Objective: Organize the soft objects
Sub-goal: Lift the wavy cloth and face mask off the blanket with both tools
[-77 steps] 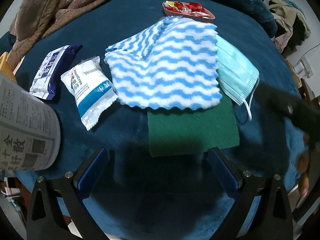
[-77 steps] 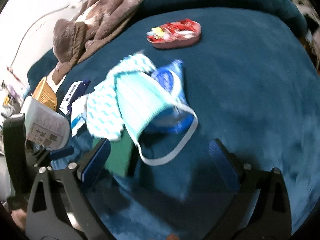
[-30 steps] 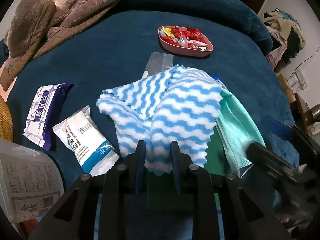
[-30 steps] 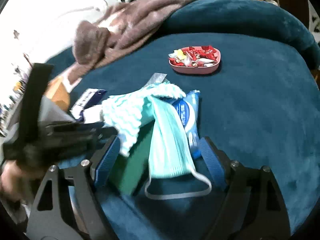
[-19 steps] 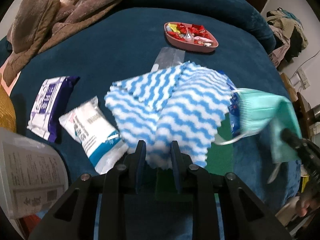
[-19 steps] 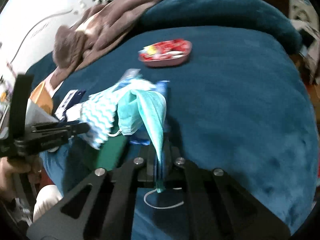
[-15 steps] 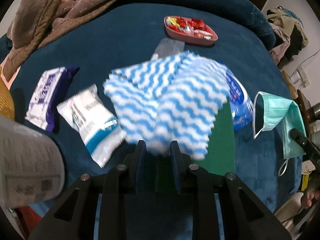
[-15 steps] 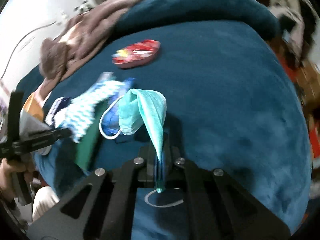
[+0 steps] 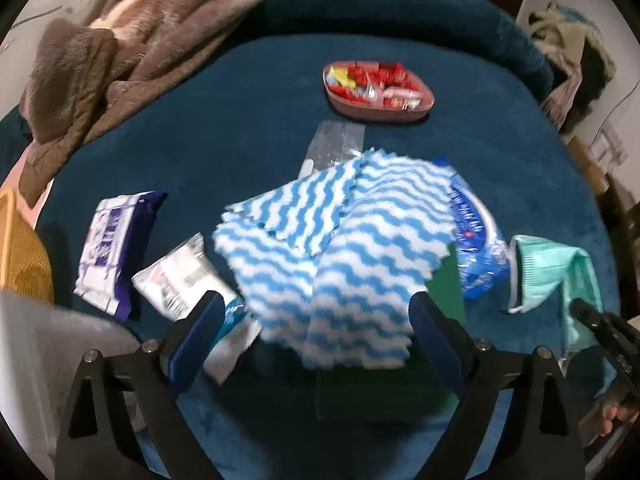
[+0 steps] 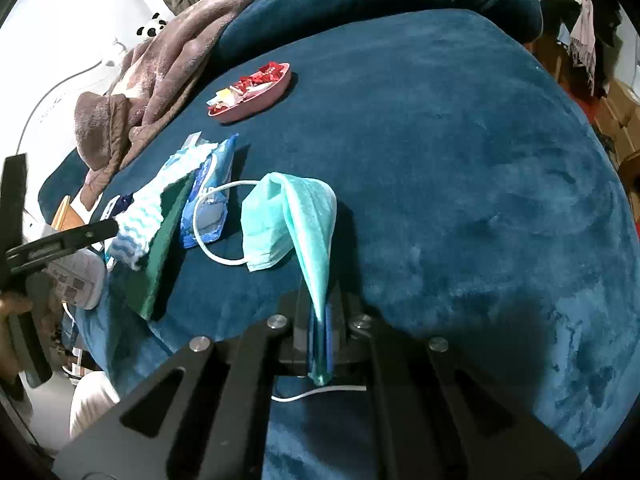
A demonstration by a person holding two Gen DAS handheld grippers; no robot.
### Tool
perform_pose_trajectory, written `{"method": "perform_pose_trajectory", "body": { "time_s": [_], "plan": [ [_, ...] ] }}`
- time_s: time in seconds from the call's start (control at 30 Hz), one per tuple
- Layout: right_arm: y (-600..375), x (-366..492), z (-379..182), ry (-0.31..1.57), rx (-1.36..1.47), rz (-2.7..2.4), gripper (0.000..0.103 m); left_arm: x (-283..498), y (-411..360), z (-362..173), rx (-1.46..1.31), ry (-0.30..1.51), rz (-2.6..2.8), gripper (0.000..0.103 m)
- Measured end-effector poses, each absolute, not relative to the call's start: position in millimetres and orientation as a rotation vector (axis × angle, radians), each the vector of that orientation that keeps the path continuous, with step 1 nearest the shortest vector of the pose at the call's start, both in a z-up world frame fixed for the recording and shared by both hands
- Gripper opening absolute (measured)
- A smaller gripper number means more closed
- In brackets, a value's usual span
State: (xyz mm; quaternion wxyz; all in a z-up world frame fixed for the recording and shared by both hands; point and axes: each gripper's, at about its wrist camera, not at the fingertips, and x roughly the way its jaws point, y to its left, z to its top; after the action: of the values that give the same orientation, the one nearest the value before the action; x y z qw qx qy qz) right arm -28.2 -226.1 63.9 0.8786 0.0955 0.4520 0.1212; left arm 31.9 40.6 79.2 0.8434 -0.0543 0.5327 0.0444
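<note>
1. The right tool (image 10: 319,344) is clamped shut on one edge of the green face mask (image 10: 294,216). The rest of the mask drapes forward onto the blue cushion (image 10: 460,160), apart from the pile, with one ear loop curling out to its left.
2. The left tool (image 9: 312,334) has its jaws opening. The blue-and-white wavy cloth (image 9: 340,256) lies between and just beyond them, and the pads do not press on it. The cloth is blurred, so whether it has settled cannot be told.
3. As a judgement, the sorting is at an early stage: only the mask is separated, and it has no clear final place yet. The cloth sits on top of a dark green sheet (image 9: 384,384) and overlaps a blue packet (image 9: 476,236), so the pile is not yet taken apart.
4. To the left lie a white packet (image 9: 180,276) and a purple-and-white packet (image 9: 114,244), both apparently untouched. Each carries print, but it is too blurred to read; the blue packet's lettering is also illegible.
5. Farther off sits a clear plastic wrapper (image 9: 334,142), then a pink dish (image 9: 376,86) of red-wrapped sweets.
6. A brown blanket (image 9: 132,48) is heaped at the far left edge.
</note>
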Motion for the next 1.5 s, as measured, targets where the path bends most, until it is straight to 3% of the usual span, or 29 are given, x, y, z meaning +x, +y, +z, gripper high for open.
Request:
{"method": "perform_pose_trajectory", "body": {
  "time_s": [0.1,0.13,0.2,0.23,0.27,0.33,0.7,0.73,0.8,0.83,0.87,1.03,1.1,1.17,1.23,1.5],
  "plan": [
    [-227,-26,63,0.94,0.211,0.251,0.004,47,36,64,-0.11,1.157,0.067,0.094],
    [-228,-27,63,0.938,0.215,0.251,0.004,51,34,59,-0.122,1.159,0.037,0.085],
    [-230,-25,62,0.937,0.229,0.249,0.004,56,32,53,-0.166,1.177,-0.019,0.052],
    [-229,-23,61,0.939,0.235,0.25,0.004,57,33,53,-0.203,1.18,-0.047,0.024],
    [-230,-22,61,0.942,0.243,0.248,0.005,57,32,56,-0.206,1.174,-0.047,0.007],
    [-232,-23,60,0.941,0.255,0.247,0.005,53,25,67,-0.155,1.143,-0.035,0.005],
    [-231,-24,68,0.901,0.261,0.255,0.008,1,2,133,-0.151,1.011,-0.155,0.004],
    [-230,-24,69,0.897,0.259,0.257,0.014,-3,-2,134,-0.148,1.016,-0.166,0.004],
    [-229,-23,68,0.902,0.252,0.254,0.035,-5,-9,126,-0.125,1.047,-0.169,0.004],
    [-228,-23,68,0.901,0.248,0.253,0.052,-6,-10,121,-0.114,1.064,-0.165,0.004],
    [-227,-23,68,0.896,0.245,0.253,0.058,-7,-11,117,-0.107,1.079,-0.163,0.004],
    [-222,-22,69,0.888,0.218,0.26,0.058,-13,-7,98,-0.132,1.121,-0.133,0.007],
    [-221,-19,69,0.893,0.218,0.262,0.058,-15,-7,100,-0.131,1.114,-0.136,0.015],
    [-221,-16,69,0.89,0.217,0.263,0.061,-17,-9,103,-0.107,1.09,-0.134,0.042],
    [-220,-13,68,0.889,0.216,0.259,0.062,-17,-12,107,-0.074,1.069,-0.131,0.054],
    [-221,-2,60,0.911,0.21,0.23,0.059,8,-36,95,0.045,1.11,-0.181,0.065]
  ]
}}
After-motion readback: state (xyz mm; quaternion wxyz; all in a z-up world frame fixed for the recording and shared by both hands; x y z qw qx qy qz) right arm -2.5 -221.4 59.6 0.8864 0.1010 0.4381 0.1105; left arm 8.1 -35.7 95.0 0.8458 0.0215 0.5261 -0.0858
